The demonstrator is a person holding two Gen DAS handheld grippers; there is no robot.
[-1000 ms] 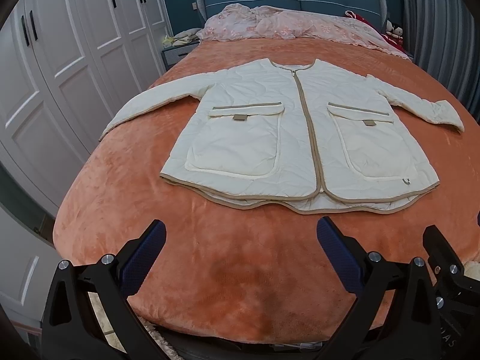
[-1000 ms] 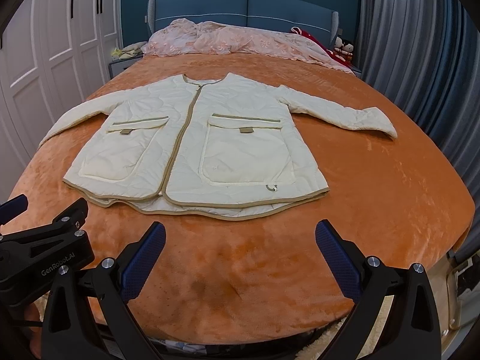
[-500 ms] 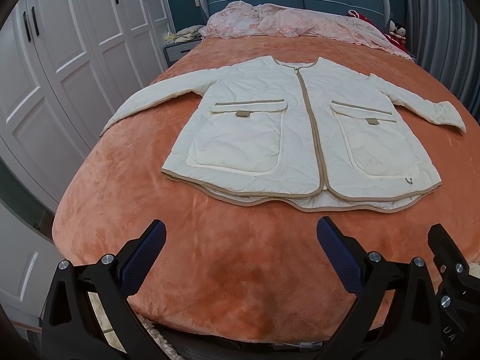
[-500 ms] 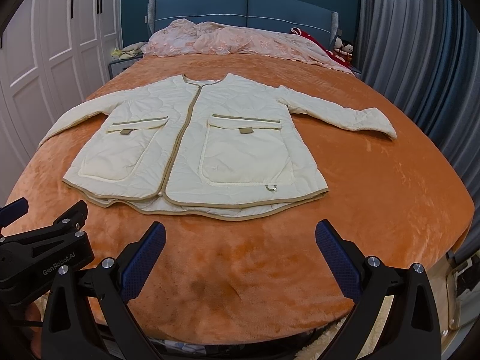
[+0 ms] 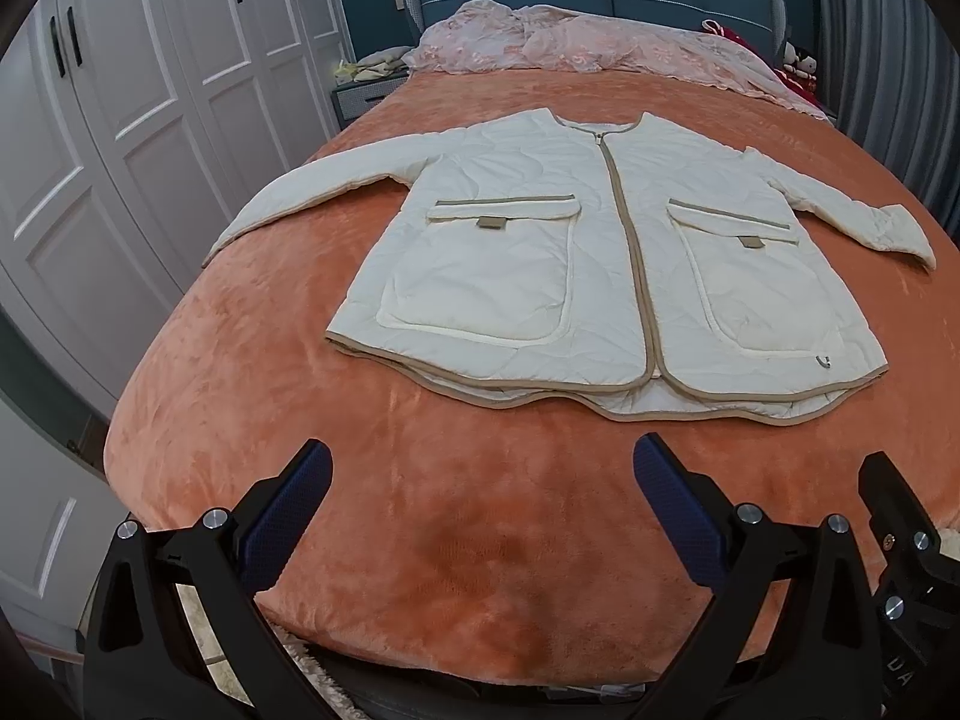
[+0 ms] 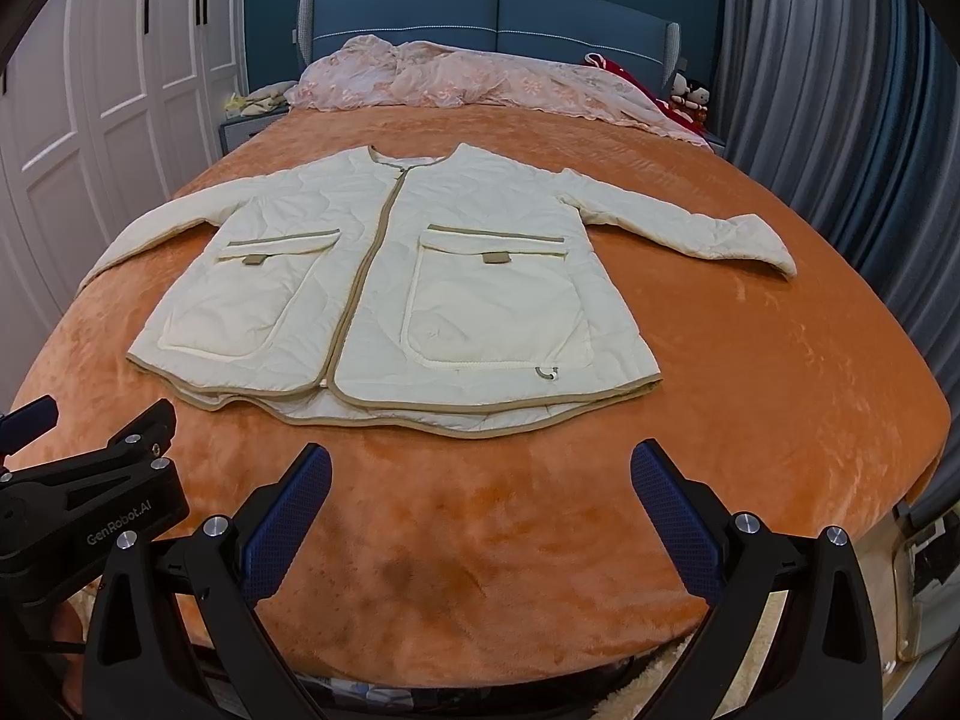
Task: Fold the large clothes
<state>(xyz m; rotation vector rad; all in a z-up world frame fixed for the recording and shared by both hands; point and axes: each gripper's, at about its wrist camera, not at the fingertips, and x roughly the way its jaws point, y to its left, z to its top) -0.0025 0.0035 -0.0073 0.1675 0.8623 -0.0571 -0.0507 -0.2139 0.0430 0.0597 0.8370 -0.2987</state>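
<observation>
We hold the left gripper [image 5: 480, 480] and the right gripper [image 6: 480, 480] above the foot of the bed [image 5: 420, 480], both with fingers spread wide and nothing between them, well short of the jacket [image 5: 600, 276], which lies flat and face up in the middle of the bed with its sleeves out to both sides. In the left view the right gripper's frame covers the bed's near right corner, and in the right view the left gripper hides the near left corner. The jacket's back and lining are out of sight except for a strip below the front hem, and the things on the nightstand [image 6: 243, 129] beside the wardrobe [image 5: 150, 120] are too small for us to make out.
</observation>
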